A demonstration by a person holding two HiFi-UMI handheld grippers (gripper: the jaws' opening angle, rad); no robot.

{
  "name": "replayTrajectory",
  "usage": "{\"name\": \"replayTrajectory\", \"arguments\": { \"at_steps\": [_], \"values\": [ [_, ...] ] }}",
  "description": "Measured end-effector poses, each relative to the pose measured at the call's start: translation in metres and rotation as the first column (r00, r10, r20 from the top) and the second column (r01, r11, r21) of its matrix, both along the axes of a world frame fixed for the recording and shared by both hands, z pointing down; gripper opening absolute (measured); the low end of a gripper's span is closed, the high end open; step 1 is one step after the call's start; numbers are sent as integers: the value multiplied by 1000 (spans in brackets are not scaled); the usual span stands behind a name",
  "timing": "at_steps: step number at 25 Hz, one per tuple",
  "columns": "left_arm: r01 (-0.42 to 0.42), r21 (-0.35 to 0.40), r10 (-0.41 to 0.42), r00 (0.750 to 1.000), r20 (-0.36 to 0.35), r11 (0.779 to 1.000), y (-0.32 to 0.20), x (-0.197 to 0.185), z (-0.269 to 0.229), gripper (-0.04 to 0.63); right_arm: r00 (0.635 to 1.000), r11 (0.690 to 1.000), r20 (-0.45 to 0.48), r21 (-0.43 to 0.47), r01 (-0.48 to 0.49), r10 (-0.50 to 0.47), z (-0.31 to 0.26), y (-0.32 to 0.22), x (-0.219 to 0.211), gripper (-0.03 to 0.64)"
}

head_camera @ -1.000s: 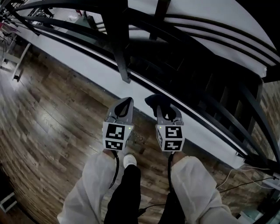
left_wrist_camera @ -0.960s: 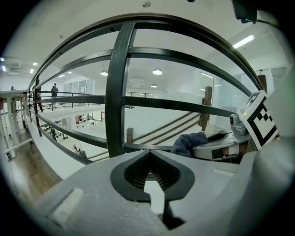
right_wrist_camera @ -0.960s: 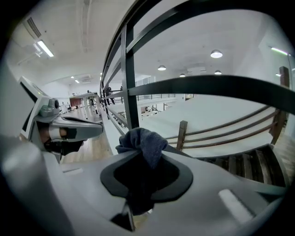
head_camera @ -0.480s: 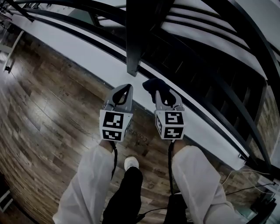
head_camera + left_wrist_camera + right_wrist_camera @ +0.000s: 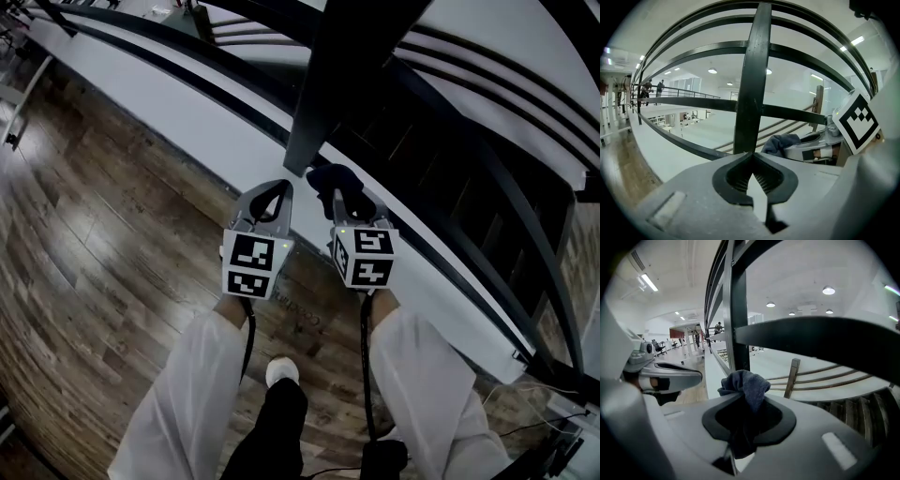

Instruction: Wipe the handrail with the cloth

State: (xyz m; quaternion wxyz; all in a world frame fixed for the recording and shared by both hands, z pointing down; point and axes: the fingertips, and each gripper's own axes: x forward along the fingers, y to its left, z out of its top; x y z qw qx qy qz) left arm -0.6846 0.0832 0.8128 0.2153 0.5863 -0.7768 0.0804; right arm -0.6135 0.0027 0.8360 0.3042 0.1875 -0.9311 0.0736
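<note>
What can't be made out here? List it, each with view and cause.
- cloth: lower part buried between the right gripper jaws, right gripper view.
- post: top cut off by head view's edge.
- people: too small, left gripper view.
- Whether cloth touches the railing: no view settles it.

Left gripper (image 5: 270, 195), right gripper (image 5: 345, 202) risen closer to post (image 5: 323, 103); cloth (image 5: 330, 176) now just beside its foot.
</note>
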Motion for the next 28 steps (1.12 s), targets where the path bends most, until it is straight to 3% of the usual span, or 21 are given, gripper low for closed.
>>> {"name": "replayTrajectory", "arguments": {
  "at_steps": [13, 17, 22, 28],
  "values": [
    [-26, -22, 26, 1000, 8, 999, -6, -14, 30, -2, 1000, 1000, -16, -21, -6, 6, 38, -6, -44, 66],
    [-20, -25, 20, 1000, 5, 999, -7, -20, 30, -2, 999, 997, -28, -66, -42, 40, 51, -12, -48, 66],
    [3, -31, -3, 1000, -2, 1000, -1, -30, 31, -2, 999, 998, -44, -56, -31, 28, 55, -11, -50, 66],
    [-26, -53, 26, 1000, 6, 998, -3, -13, 30, -2, 997, 999, -75, -49, -23, 19, 57, -14, -35, 66]
  ]
}}
